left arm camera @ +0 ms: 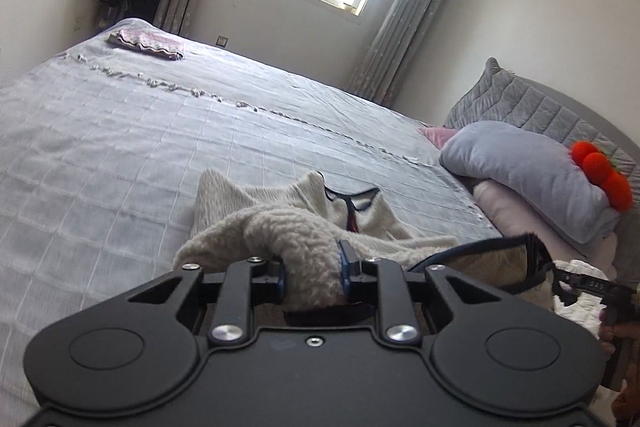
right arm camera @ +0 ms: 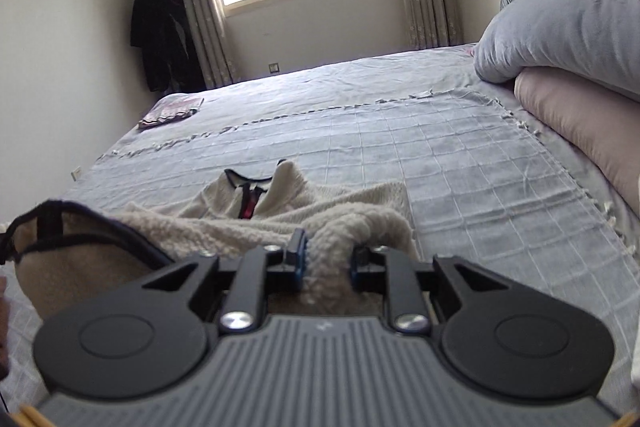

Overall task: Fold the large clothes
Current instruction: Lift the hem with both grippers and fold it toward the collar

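Fleece is bunched between the pads of both grippers: the left gripper point(left arm camera: 313, 277) pinches a thick roll of the cream garment point(left arm camera: 304, 215), and the right gripper point(right arm camera: 327, 259) pinches another fold of the same cream garment point(right arm camera: 280, 211), its 2 fingers nearly closed on the pile. The garment lies on the bed point(left arm camera: 120, 147) near its front edge, toward the headboard end where the pillows are, with the dark-trimmed neckline point(right arm camera: 248, 187) pointing toward the far, window side. Holding 2 separate spots of the near portion makes sense for a big, limp piece: a single grip would let the cloth sag and twist, while 2 keep an edge taut and level so it can be carried over in one sheet. A dark-bound opening point(right arm camera: 60, 227), probably an armhole or hem, lies to the left of the right gripper and is not gripped. My guess is the fold is only starting, since most of the cloth is crumpled rather than flat. A folded pinkish cloth point(left arm camera: 146, 45) sits near the far corner, well apart, and grey pillows point(right arm camera: 560, 27) are stacked along the headboard edge.
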### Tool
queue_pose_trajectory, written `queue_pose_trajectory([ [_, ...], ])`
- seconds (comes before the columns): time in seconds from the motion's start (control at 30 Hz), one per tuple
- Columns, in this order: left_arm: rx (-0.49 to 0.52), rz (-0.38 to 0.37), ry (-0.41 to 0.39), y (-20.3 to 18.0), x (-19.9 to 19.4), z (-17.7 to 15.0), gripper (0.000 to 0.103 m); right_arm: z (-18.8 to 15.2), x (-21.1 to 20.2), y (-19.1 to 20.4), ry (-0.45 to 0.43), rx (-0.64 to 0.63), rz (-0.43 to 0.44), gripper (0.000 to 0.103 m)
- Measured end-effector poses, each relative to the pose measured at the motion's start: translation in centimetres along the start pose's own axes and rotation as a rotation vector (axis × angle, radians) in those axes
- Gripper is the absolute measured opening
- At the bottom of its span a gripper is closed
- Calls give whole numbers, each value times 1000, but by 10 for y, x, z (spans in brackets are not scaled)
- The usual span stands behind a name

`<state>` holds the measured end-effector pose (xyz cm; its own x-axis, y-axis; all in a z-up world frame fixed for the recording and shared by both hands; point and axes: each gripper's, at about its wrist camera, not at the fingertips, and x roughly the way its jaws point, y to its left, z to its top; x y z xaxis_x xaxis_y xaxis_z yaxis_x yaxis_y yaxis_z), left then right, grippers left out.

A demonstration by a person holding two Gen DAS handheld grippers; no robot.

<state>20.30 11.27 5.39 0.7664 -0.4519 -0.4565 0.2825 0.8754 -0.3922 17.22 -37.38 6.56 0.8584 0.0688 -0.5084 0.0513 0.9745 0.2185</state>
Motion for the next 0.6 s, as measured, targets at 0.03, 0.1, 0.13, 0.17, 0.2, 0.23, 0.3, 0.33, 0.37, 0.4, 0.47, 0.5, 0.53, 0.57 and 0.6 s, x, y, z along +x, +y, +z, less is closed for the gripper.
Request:
queue_pose_trajectory([
  [0.03, 1, 6, -2, 2, 13, 5, 24, 5, 13, -1, 4, 4, -3, 19],
  [0.1, 0, 18, -13, 6, 42, 14, 26, 14, 39, -6, 13, 12, -7, 19],
  [0.13, 3, 25, -21, 8, 57, 16, 28, 17, 53, -8, 22, 17, -10, 19],
  [0.17, 8, 28, -25, 11, 71, 19, 28, 20, 67, -11, 33, 23, -12, 19],
  [0.2, 11, 31, -27, 14, 86, 20, 28, 22, 80, -15, 42, 33, -13, 19],
  [0.23, 11, 37, -21, 17, 103, 21, 28, 23, 94, -19, 55, 41, -15, 19],
  [0.3, 10, 51, 4, 22, 132, 20, 32, 22, 123, -27, 84, 63, -27, 20],
  [0.33, 6, 69, 22, 26, 150, 18, 32, 21, 137, -31, 101, 77, -40, 21],
  [0.37, 5, 89, 35, 29, 163, 16, 33, 18, 152, -36, 120, 91, -59, 21],
  [0.4, 10, 118, 51, 33, 177, 12, 35, 14, 165, -40, 140, 101, -74, 22],
  [0.47, 12, 149, 88, 41, 203, 4, 37, 3, 187, -50, 159, 125, -82, 22],
  [0.5, 5, 149, 89, 45, 211, -1, 39, -3, 195, -53, 163, 134, -81, 23],
  [0.53, 3, 143, 79, 48, 216, -6, 40, -9, 200, -56, 157, 143, -78, 24],
  [0.57, 2, 140, 66, 49, 218, -9, 41, -13, 203, -57, 145, 153, -74, 24],
  [0.6, 0, 139, 58, 48, 216, -9, 42, -15, 203, -58, 136, 158, -70, 25],
])
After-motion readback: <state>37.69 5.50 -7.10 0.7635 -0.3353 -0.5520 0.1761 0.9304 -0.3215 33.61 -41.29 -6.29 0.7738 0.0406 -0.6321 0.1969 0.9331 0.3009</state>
